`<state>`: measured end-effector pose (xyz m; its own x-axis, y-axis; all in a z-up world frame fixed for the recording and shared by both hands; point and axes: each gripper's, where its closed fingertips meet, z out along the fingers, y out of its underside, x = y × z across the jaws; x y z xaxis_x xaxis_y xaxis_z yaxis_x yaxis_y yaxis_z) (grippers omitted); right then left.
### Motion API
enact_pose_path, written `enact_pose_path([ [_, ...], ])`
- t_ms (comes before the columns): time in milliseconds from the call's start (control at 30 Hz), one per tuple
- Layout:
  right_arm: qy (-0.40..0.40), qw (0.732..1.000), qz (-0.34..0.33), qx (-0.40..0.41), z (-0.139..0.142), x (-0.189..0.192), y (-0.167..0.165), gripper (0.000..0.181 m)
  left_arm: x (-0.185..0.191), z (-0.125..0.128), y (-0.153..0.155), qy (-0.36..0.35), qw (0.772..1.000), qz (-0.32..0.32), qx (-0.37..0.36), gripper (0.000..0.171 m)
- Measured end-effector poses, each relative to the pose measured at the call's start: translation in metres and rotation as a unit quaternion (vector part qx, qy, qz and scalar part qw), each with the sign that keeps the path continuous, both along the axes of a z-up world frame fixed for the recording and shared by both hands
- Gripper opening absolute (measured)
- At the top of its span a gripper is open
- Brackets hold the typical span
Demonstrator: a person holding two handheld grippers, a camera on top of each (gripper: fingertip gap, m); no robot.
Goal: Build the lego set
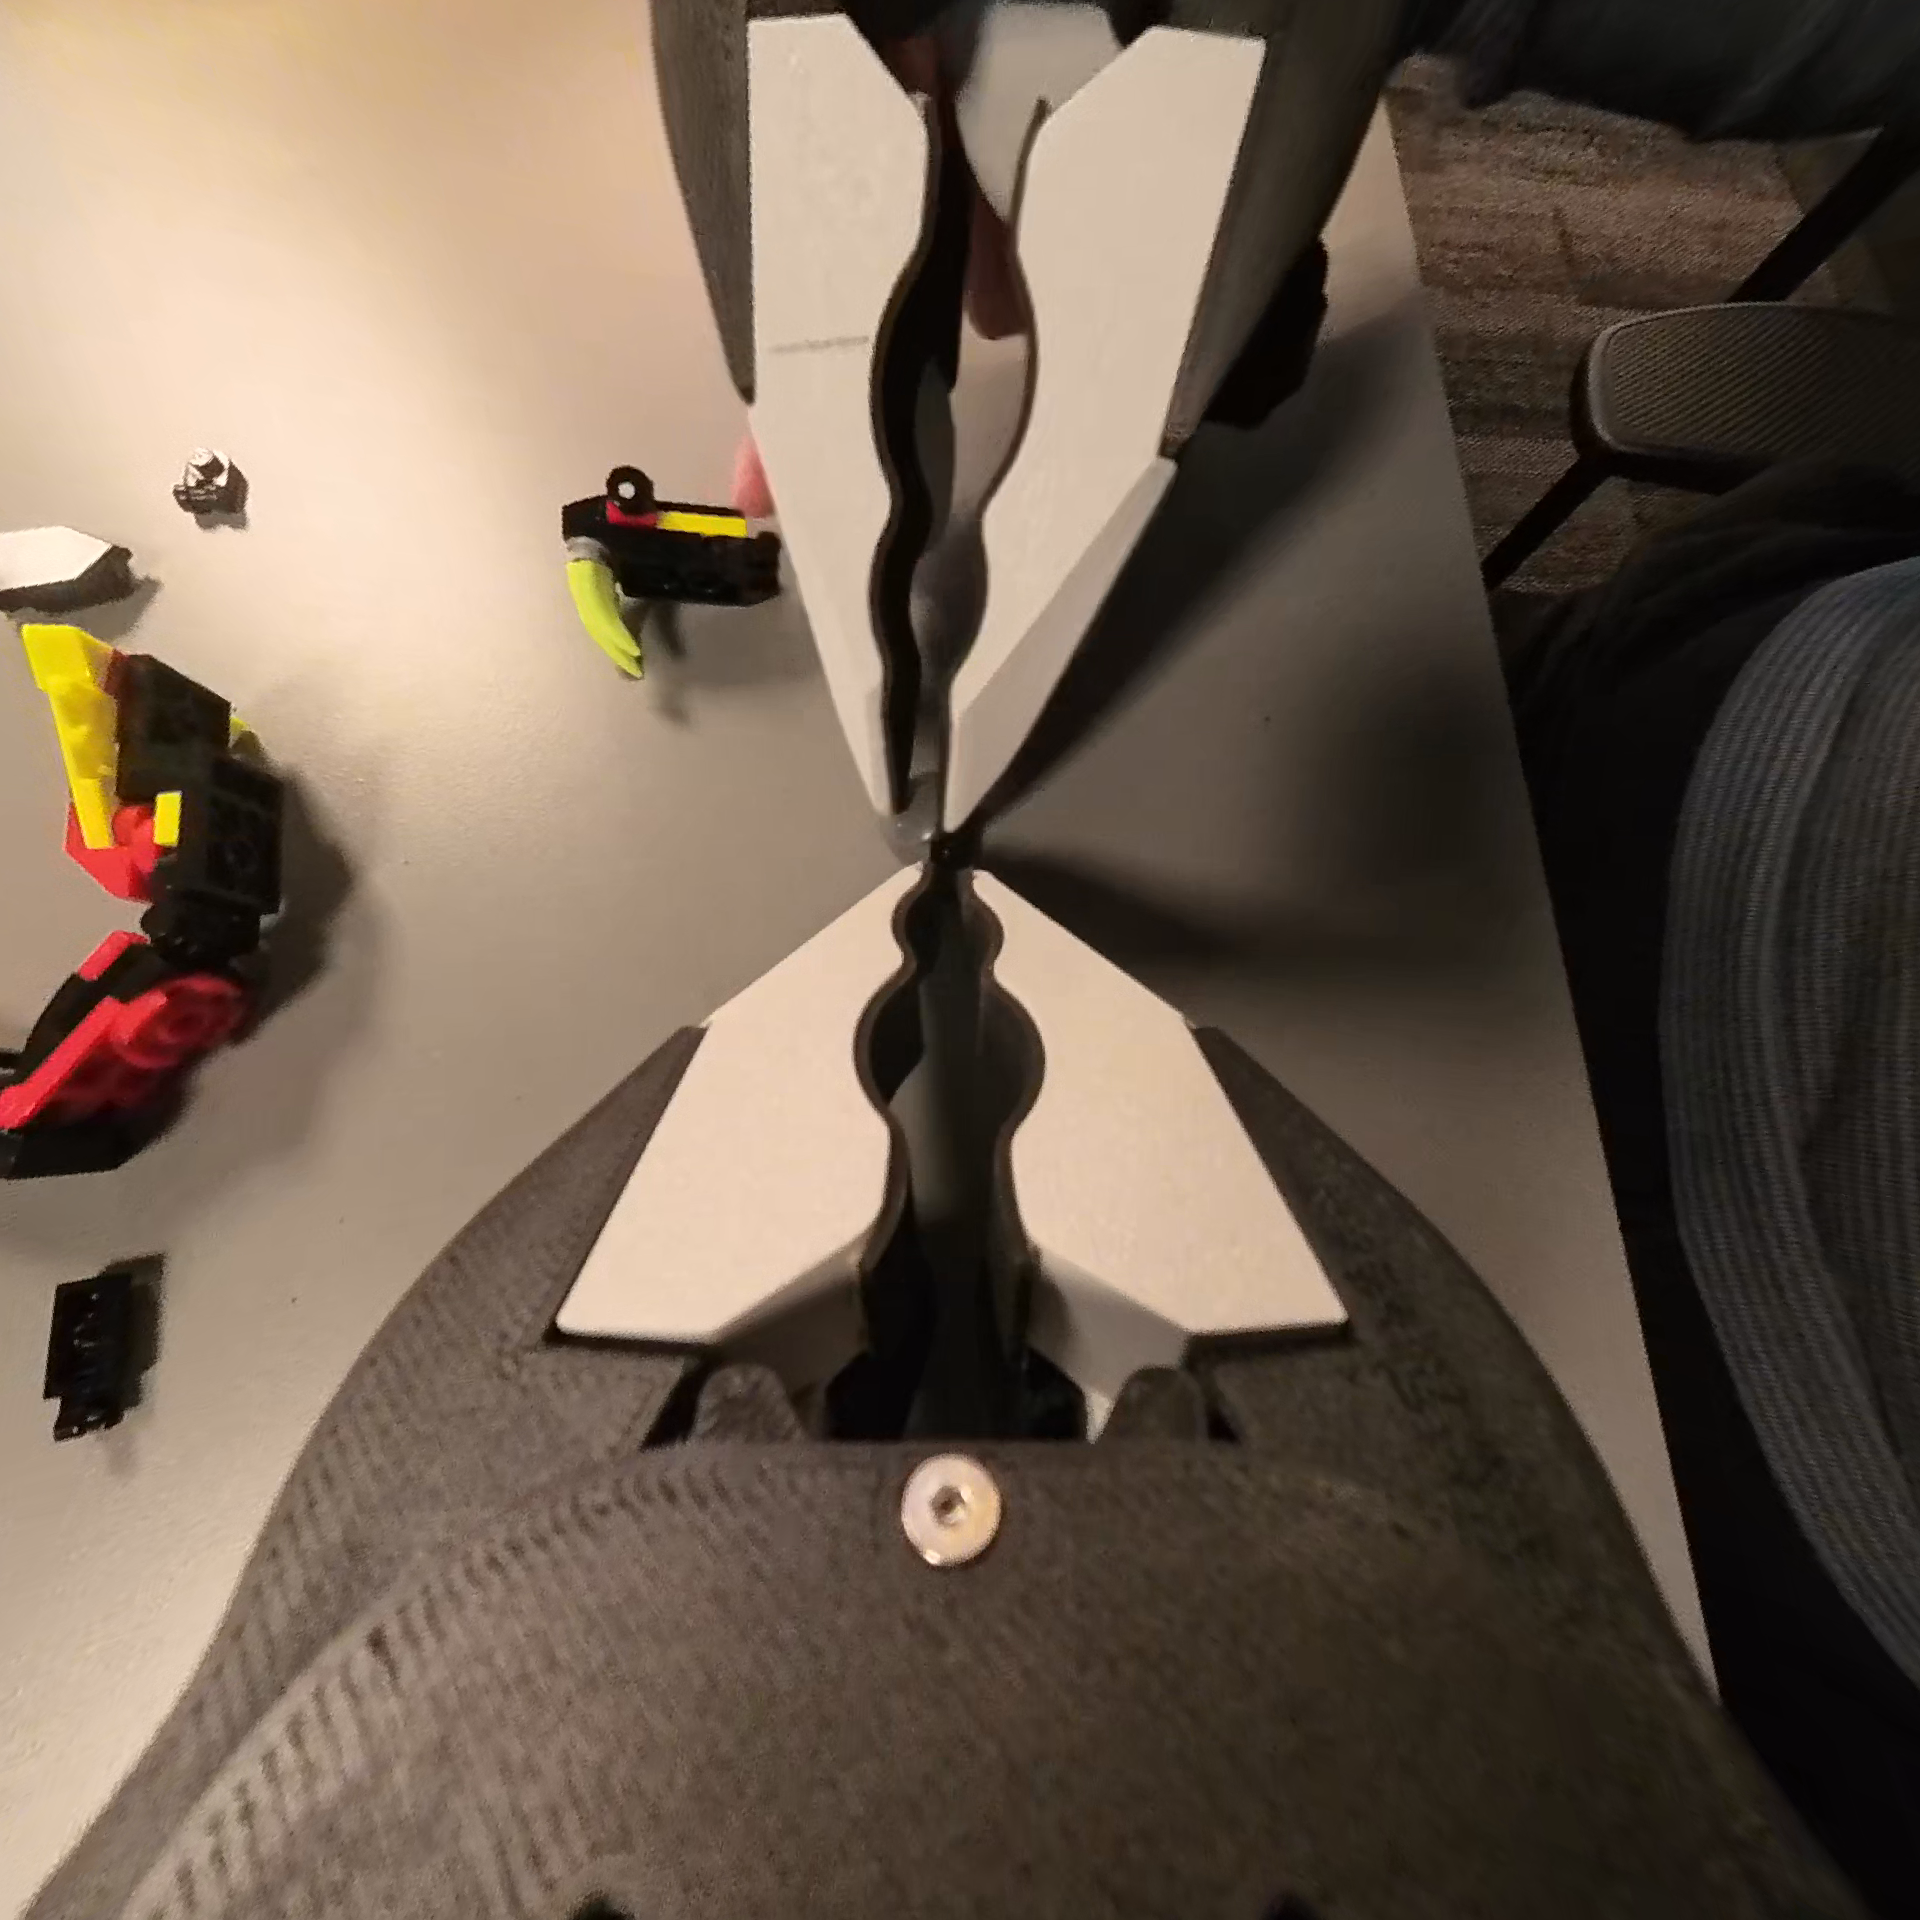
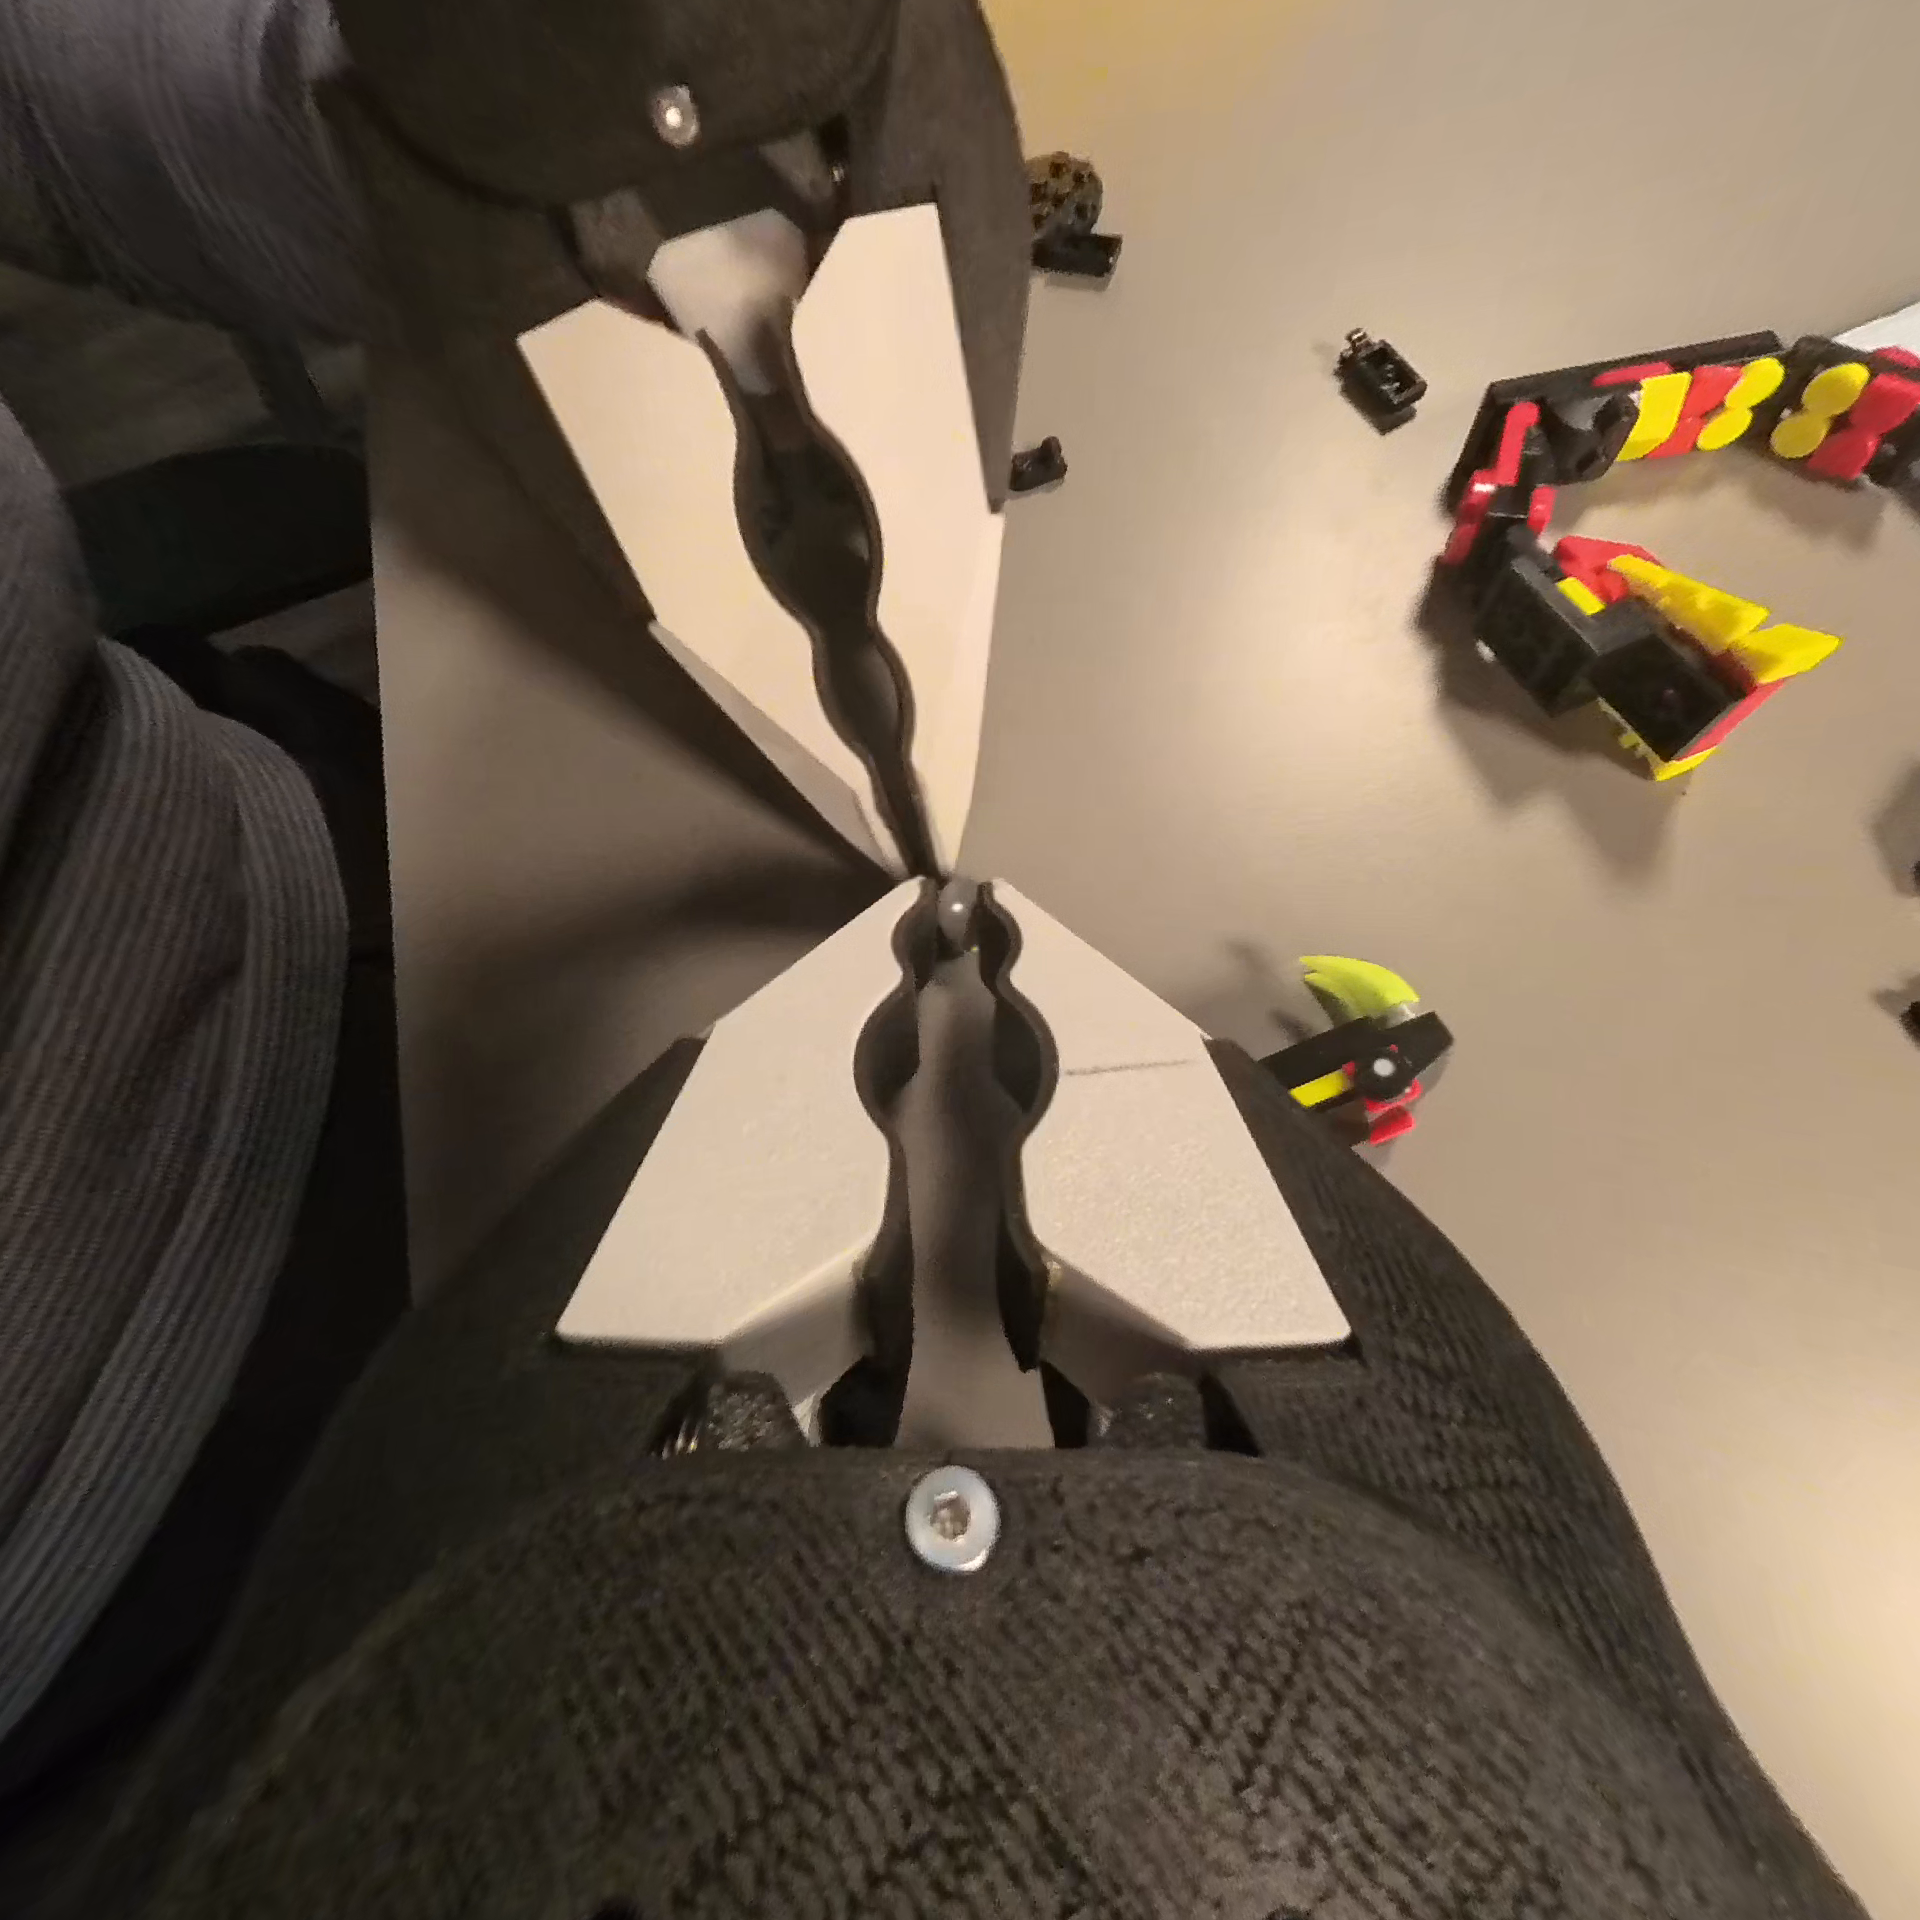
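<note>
Right wrist view shows the right gripper (image 2: 951,899) clamped on a small grey stud (image 2: 954,914), pinched at the very tips. The left gripper (image 1: 940,883) meets it tip to tip above the table (image 1: 468,260), near its edge. Its fingers are pressed together. A dark speck (image 1: 951,847) sits where the two sets of tips meet, but whether the left gripper grips it cannot be told.

The step in hand appears to be mating or handing over this tiny part in mid-air.

1. Keep both grippers on one line, tips facing.
2. Hold one gripper fixed and advance only the other.
3. Press along the stud's axis; any side load is likely to flick the part out.
4. Do not relax the right grip until the part seats or the other gripper holds it.

Pose: the grippers oppose each other head-on, both angled down towards the table.

The rest of the set lies well apart. The red, yellow and black body (image 1: 156,883) is farthest, and the claw piece (image 1: 665,551) lies nearer the grippers.
</note>
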<state>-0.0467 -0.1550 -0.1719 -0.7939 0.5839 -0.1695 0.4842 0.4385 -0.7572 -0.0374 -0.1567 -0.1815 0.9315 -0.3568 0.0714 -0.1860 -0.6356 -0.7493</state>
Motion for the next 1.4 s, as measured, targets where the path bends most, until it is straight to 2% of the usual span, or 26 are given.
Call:
enact_pose_path([
  [300, -0.001, 1.000, 0.006, -0.009, -0.001, 0.005, -0.002, 0.010, 0.000, 0.000, 0.000, -0.001, 1.000, -0.001, 0.000, 0.002],
  [700, 0.097, 0.993, 0.008, 0.068, -0.004, 0.010, -0.008, 0.019, 0.002, 0.000, 0.001, -0.013, 1.000, 0.008, -0.004, 0.002],
  [867, 0.128, 0.989, -0.004, 0.067, 0.003, 0.011, -0.006, 0.022, 0.003, 0.000, 0.002, -0.014, 1.000, 0.009, -0.004, 0.002],
  [1067, 0.048, 0.998, -0.042, 0.001, 0.002, 0.010, 0.008, 0.022, 0.003, 0.000, 0.002, -0.013, 1.000, 0.009, -0.004, 0.002],
  [1267, -0.025, 0.998, -0.042, -0.034, -0.004, 0.011, 0.003, 0.018, 0.004, 0.000, 0.002, -0.013, 1.000, 0.007, -0.004, 0.002],
  [1400, -0.005, 0.999, -0.030, -0.014, -0.005, 0.012, 0.001, 0.019, 0.004, 0.000, 0.002, -0.013, 1.000, 0.006, -0.004, 0.002],
])
